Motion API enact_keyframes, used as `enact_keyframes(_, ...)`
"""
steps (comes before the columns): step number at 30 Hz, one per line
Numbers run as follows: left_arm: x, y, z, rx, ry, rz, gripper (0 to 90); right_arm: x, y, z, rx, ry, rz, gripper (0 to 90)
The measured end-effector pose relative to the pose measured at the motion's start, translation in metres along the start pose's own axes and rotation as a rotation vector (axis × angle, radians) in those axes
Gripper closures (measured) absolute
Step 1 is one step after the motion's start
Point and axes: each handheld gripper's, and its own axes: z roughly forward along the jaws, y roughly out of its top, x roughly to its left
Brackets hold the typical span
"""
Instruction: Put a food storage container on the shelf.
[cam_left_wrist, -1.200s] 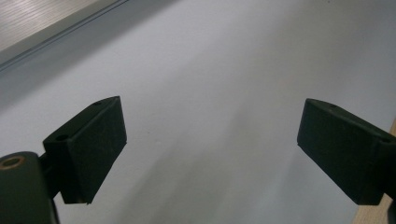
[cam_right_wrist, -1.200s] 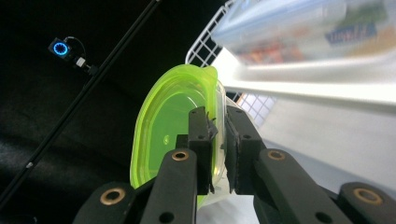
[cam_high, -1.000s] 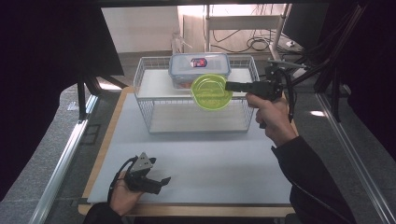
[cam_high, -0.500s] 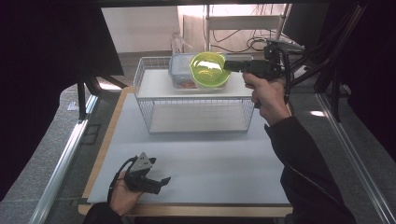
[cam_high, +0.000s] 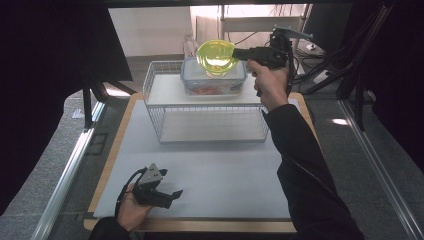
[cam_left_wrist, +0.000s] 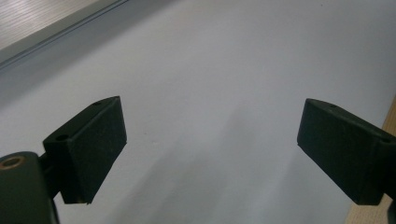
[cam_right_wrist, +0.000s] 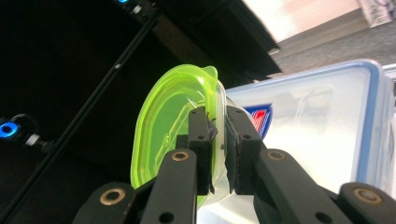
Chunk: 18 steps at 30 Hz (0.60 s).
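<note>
Here the right tongs (cam_high: 239, 53) are clamped on the rim of a yellow-green bowl (cam_high: 216, 56), one pad inside the wall and one outside as the right gripper view shows, and they hold it in the air just above the lidded container (cam_high: 214, 76) that sits on the top shelf of the white wire rack (cam_high: 165, 107). From the way the bowl hangs over the lid, the step in hand looks like setting it down on top of that container. To do it well, the bowl should be kept level, since the grip is at one edge and the far side will want to droop. It should be lowered slowly until its base sits flat near the middle of the lid, away from the raised blue rim, and the pads should part only once it rests, so it does not tip or slide off the back of the rack. The left tongs (cam_left_wrist: 210, 154) stand wide apart with nothing between them, held low over the near left part of the counter (cam_high: 225, 180), well apart from the rack. By count: one bowl, one lidded container, one wire rack, two tongs.
</note>
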Motion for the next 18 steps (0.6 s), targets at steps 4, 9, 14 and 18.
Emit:
enact_keyframes(4,-0.001,0.0,0.0,-0.001,-0.005,0.0,8.0,-0.002,0.004,0.014,-0.009,-0.028,0.023,81.8)
enact_keyframes(9,-0.001,0.0,0.0,-0.005,-0.009,-0.002,8.0,-0.004,0.008,0.026,-0.029,-0.071,0.034,81.6)
enact_keyframes(14,-0.001,0.0,0.0,0.0,-0.014,0.004,8.0,-0.006,0.01,0.03,-0.055,-0.083,0.037,80.2)
enact_keyframes(18,-0.001,0.0,0.0,0.003,-0.016,0.006,8.0,-0.006,0.011,0.032,-0.066,-0.093,0.032,77.3)
